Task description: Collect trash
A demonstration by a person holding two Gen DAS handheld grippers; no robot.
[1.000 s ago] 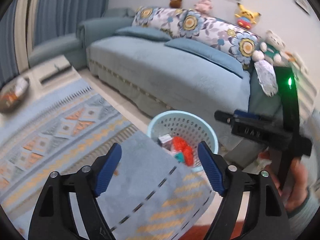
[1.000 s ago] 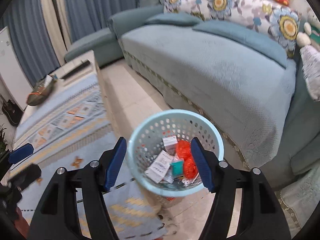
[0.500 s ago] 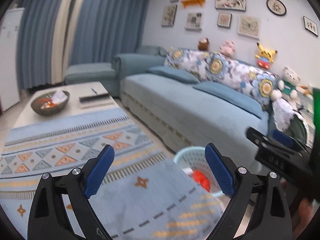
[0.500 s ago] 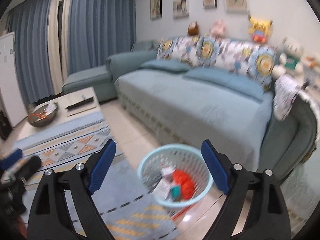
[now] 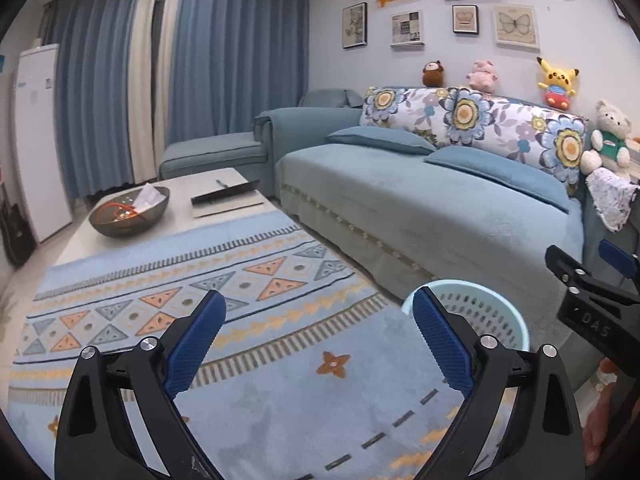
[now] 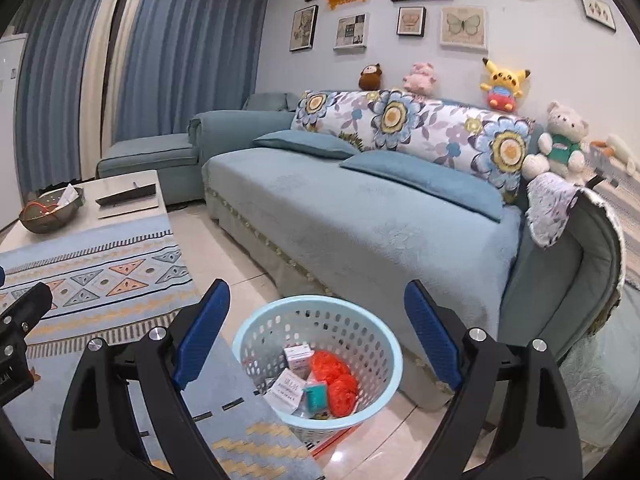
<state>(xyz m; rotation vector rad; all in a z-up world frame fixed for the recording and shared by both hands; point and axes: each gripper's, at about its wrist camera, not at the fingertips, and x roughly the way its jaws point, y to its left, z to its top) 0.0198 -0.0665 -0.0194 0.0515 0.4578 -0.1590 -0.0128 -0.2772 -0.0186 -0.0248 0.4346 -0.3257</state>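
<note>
A light blue perforated basket [image 6: 372, 340] stands on the floor by the sofa and holds trash: small white boxes [image 6: 296, 358], a red mesh wad [image 6: 334, 376] and a teal piece. My right gripper [image 6: 316, 344] is open and empty, raised above the basket. My left gripper [image 5: 320, 344] is open and empty over the patterned cloth [image 5: 200, 280], with the basket [image 5: 492, 312] behind its right finger. The right gripper's body [image 5: 592, 312] shows at the left wrist view's right edge.
A blue sofa [image 6: 360, 216] with floral cushions and plush toys runs behind the basket. The cloth-covered table holds a dark bowl [image 5: 128, 212] with items and a flat dark tray [image 5: 226, 196]. Curtains and a white fridge [image 5: 38, 136] stand at the left.
Both grippers have risen and tilted up away from the basket, so the views now show the whole room. Both stay open and empty.
</note>
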